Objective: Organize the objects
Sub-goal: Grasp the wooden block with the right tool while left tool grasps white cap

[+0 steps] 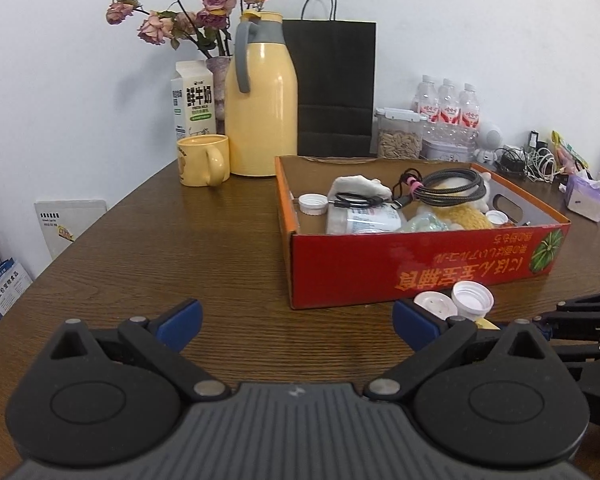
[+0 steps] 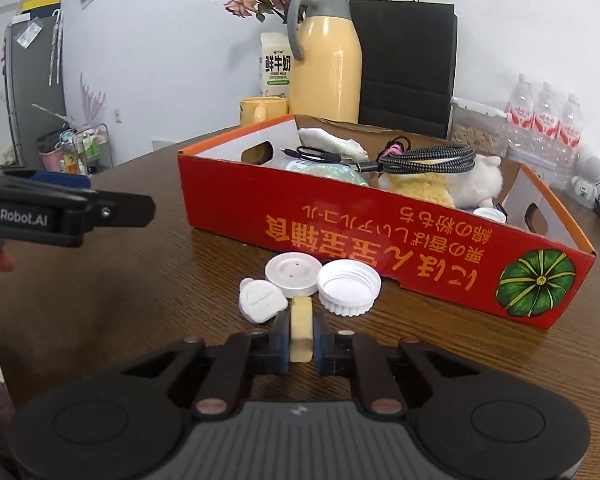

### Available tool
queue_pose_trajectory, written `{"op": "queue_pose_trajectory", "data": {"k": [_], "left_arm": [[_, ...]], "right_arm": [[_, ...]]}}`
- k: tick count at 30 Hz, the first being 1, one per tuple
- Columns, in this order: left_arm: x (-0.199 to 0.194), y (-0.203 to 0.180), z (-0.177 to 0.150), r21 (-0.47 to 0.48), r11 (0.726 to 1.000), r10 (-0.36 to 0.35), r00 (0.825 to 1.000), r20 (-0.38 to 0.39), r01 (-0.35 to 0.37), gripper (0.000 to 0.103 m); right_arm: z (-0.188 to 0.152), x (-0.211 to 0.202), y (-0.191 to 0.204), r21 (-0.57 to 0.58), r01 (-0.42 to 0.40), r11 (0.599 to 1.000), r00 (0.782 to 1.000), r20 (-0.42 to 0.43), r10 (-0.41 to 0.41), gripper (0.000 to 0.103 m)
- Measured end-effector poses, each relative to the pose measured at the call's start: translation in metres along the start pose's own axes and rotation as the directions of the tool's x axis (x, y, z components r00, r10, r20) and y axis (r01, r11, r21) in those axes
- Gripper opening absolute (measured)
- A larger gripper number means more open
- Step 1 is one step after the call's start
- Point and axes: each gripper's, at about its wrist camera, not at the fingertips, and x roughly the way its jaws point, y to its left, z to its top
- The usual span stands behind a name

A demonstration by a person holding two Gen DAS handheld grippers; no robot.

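— Where was the pale yellow block (image 2: 301, 330)?
— Low in the frame's centre, clamped between the right gripper's (image 2: 301, 344) blue pads, just before two white caps (image 2: 349, 287) and the red box (image 2: 380, 216).
— The left gripper (image 1: 298, 322)?
— Jaws wide apart, holding nothing, over the wooden table (image 1: 200, 240).

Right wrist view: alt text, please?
The right claw is shut on a pale yellow block on a wooden table, beside three white caps in front of a red cardboard box of clutter.
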Motion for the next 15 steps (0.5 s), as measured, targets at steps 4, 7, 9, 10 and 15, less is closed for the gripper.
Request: {"op": "queue_pose_trajectory", "data": {"k": [4,7,9,10,15], "left_arm": [[0.003,-0.009,0.000,0.008,1.000,-0.010,1.000,-0.010,0.010,0.103],[0.006,-0.019,-0.001,0.026,0.999,-0.026,0.999,-0.021,0.026,0.103],[0.009,-0.027,-0.002,0.039,0.998,-0.040,0.999,-0.033,0.041,0.103],[0.011,-0.031,-0.003,0.045,0.998,-0.047,0.998,-0.038,0.048,0.103],[0.023,-0.054,-0.007,0.077,0.994,-0.074,0.994,-0.075,0.080,0.103]], "right_arm": [[-0.001,-0.007,-0.003,0.012,0.013,1.000,0.999,0.047,-0.014,0.011],[-0.001,-0.013,-0.011,0.038,0.035,0.999,0.996,0.081,-0.038,0.011],[-0.002,-0.017,-0.020,0.062,0.051,0.997,0.994,0.095,-0.057,0.011],[-0.002,-0.019,-0.024,0.071,0.067,0.995,0.992,0.102,-0.074,0.011],[-0.008,-0.027,-0.053,0.127,0.143,0.982,0.981,0.113,-0.157,0.011]]}}
